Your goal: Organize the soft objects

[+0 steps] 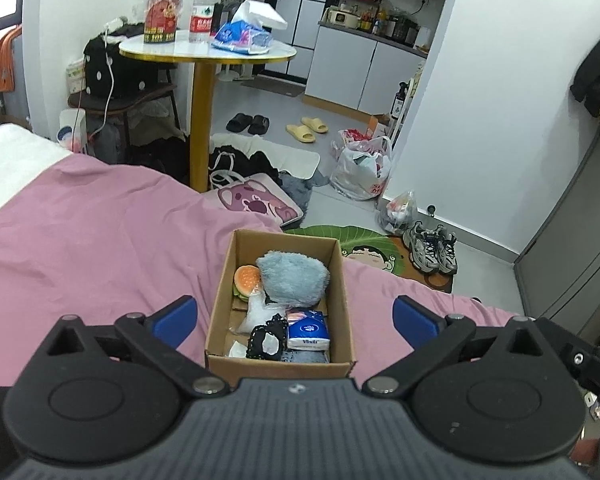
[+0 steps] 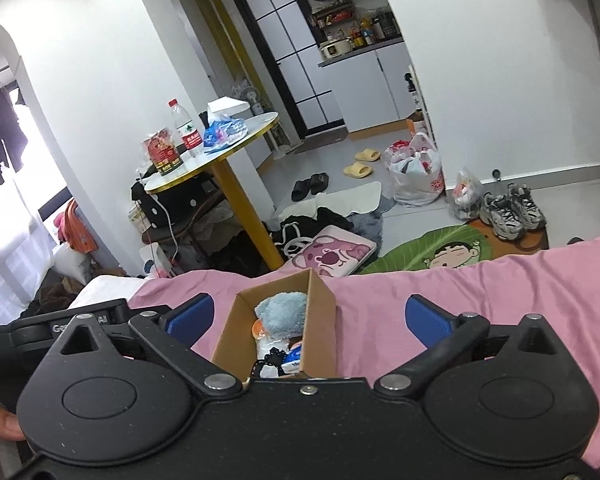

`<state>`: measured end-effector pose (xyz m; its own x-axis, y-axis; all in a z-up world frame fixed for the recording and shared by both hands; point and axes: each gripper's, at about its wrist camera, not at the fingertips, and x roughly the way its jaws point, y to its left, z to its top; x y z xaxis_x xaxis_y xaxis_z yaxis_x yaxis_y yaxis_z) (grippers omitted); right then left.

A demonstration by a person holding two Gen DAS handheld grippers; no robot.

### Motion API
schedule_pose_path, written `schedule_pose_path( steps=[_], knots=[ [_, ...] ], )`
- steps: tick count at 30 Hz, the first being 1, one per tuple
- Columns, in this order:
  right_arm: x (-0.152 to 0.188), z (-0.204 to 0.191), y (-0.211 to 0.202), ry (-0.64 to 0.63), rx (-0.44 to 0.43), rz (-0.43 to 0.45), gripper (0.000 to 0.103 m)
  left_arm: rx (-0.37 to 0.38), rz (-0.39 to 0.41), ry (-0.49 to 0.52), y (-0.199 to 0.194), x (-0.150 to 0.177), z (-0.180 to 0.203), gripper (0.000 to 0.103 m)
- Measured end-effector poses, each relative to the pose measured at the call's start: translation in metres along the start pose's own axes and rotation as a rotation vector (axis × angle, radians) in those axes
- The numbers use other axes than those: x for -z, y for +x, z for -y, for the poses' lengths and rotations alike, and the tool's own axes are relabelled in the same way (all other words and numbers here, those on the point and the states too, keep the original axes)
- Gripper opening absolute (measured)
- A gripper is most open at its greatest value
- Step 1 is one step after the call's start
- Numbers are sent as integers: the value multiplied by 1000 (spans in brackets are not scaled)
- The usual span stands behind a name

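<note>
Filled cardboard box (image 1: 279, 364) between, seemingly beyond, both wide-spread jaws.

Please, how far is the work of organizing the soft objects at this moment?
Mostly done, it seems. The cardboard box on the pink bedcover already holds the blue plush, burger toy, tissue pack and black lace item. The left gripper and right gripper are open and empty. No loose soft object shows on the cover.

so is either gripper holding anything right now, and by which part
Nothing is held: the left gripper and right gripper are both open and empty above the cardboard box.
</note>
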<state>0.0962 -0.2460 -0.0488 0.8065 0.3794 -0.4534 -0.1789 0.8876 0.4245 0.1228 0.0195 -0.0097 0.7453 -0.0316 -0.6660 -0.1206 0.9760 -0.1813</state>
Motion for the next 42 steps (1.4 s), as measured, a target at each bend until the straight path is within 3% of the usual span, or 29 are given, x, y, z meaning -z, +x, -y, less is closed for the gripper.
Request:
schedule_pose_path(
  steps=[18, 32, 42],
  knots=[
    [3, -1, -59, -47, 12, 6, 103, 43, 41, 115, -63, 14, 19, 103],
    [8, -11, -105, -69, 13, 6, 103, 74, 126, 180, -123, 30, 9, 103],
    [26, -25, -119, -140, 59, -11, 103, 100, 147, 201, -149, 44, 1, 103]
  ],
)
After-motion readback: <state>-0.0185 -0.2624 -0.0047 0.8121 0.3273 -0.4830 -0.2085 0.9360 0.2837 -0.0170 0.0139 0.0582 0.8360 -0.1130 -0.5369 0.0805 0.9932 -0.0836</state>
